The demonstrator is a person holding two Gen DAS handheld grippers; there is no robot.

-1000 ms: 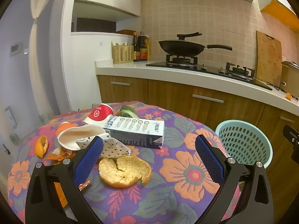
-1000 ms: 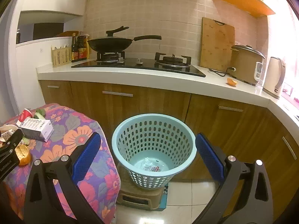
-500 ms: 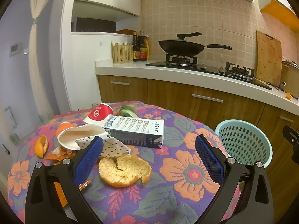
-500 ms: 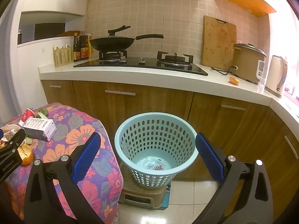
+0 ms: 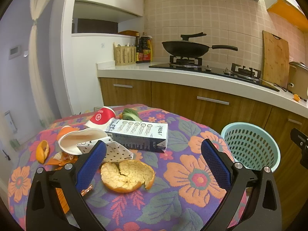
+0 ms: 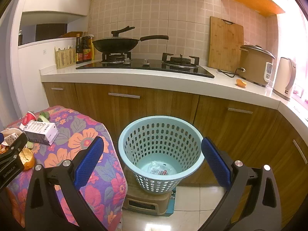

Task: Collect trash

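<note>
Our left claw (image 5: 154, 157) is wide open over the flower tablecloth (image 5: 196, 179), holding nothing. The orange peel (image 5: 127, 175) lies between its fingers, near the table's front edge. Behind it lies the milk carton (image 5: 140, 134); its writing is too small to read. Our right claw (image 6: 154, 156) is wide open and empty above the blue basket (image 6: 161, 144), which stands just beside the table with a wrapper (image 6: 159, 170) inside.

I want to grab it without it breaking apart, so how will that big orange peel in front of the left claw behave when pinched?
The big orange peel is likely light and limp. It is a thin, shallow cup. The crack through its pith suggests it may tear or fold if squeezed. Lying on the soft floral tablecloth, it probably won't roll or slide.
</note>
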